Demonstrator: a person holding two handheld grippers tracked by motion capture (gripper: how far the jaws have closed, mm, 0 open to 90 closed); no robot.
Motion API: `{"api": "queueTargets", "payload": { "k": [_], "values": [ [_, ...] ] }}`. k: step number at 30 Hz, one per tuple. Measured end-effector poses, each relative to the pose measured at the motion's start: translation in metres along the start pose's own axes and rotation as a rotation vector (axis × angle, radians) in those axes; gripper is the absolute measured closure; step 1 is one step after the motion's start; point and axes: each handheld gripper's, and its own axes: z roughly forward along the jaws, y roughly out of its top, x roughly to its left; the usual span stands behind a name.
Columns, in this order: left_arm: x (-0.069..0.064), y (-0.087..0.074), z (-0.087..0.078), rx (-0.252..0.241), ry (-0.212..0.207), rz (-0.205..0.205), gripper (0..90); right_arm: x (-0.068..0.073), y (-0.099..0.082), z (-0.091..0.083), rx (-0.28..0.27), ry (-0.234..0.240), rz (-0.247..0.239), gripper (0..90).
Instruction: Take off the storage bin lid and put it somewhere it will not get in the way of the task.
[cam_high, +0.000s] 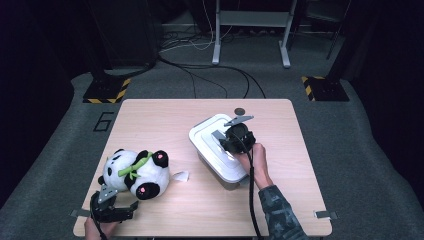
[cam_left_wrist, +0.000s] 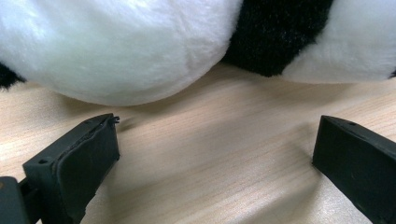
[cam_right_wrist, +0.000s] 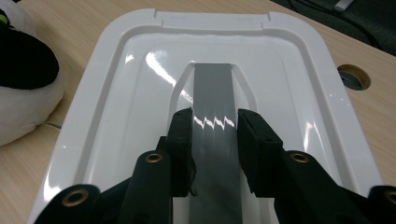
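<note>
With my right gripper (cam_right_wrist: 215, 122) clamped on the grey strap handle (cam_right_wrist: 214, 88) of the white plastic bin lid (cam_high: 210, 134) near the bench's far right, and my left gripper (cam_high: 114, 209) spread empty at the near-left corner beside the plush panda (cam_high: 135, 172), I judge the lid-removal step in hand, calling for a straight upward lift.

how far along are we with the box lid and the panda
Done: the right hand-held gripper is clamped on the grey handle of the white lid. In hand: that lid, still seated on the box. Left: the panda lies on the table, ahead of the open left hand-held gripper.
</note>
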Motion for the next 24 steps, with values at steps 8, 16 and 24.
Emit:
{"api": "queueTargets", "payload": {
  "k": [8, 16, 24],
  "values": [
    [0.000, -0.001, 0.000, -0.002, 0.000, -0.009, 0.0, 0.002, 0.006, -0.015, -0.040, -0.007, 0.020, 67.0],
    [0.000, 0.000, 0.000, 0.000, 0.001, -0.007, 0.0, 0.003, 0.016, -0.031, -0.070, -0.018, 0.012, 67.0],
    [0.000, -0.001, -0.001, -0.004, -0.003, -0.013, 0.0, -0.002, 0.021, -0.047, -0.094, -0.036, 0.007, 66.9]
  ]
}}
